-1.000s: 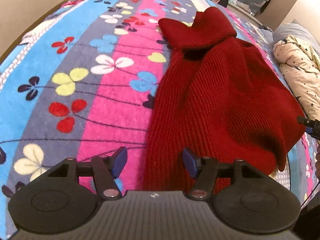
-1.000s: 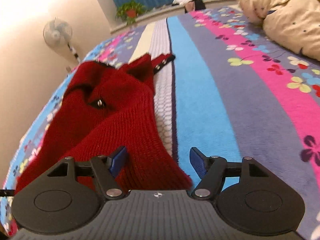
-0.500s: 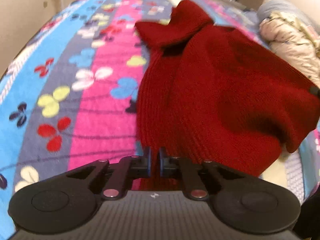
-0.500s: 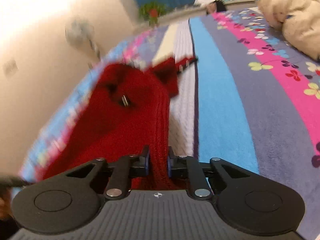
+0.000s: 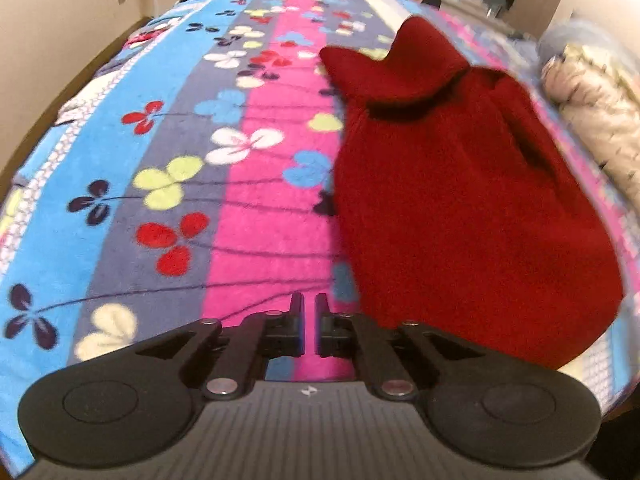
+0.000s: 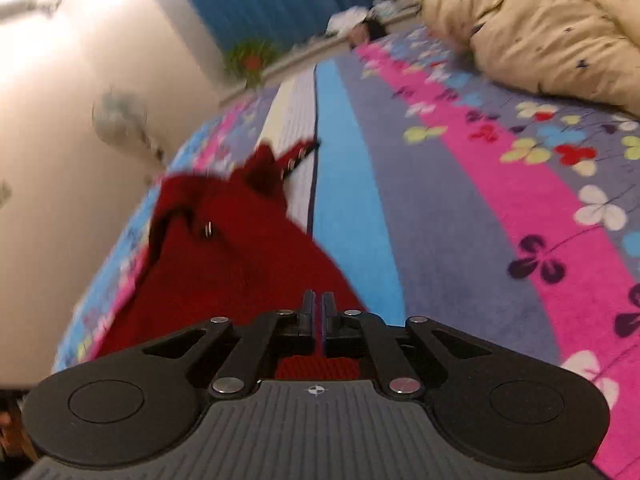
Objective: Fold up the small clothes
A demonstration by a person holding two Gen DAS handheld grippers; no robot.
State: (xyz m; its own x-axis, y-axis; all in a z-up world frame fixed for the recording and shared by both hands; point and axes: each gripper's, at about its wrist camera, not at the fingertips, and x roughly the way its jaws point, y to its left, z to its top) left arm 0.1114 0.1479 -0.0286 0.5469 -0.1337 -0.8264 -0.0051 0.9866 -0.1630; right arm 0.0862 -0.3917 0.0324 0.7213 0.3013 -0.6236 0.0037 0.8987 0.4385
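A small dark red knit garment (image 5: 452, 184) lies on the striped flowered blanket (image 5: 168, 128), its narrow end pointing away. My left gripper (image 5: 309, 312) is shut with nothing between its fingers, hovering over the pink stripe just left of the garment's near edge. In the right wrist view the same garment (image 6: 240, 256) stretches away to the left, with metal snaps showing. My right gripper (image 6: 319, 312) is shut at the garment's near edge, and red knit shows under and behind the fingers; I cannot tell whether cloth is pinched.
A rolled beige quilt with dark stars (image 5: 592, 112) lies along the right of the bed, also seen in the right wrist view (image 6: 540, 28). A wall, a standing fan (image 6: 120, 124) and a potted plant (image 6: 250, 60) are beyond the bed's left side.
Both grippers went from open to shut on the garment's near edge. The left gripper now sits left of the garment with no cloth in it, and the garment's near edge lies flatter.
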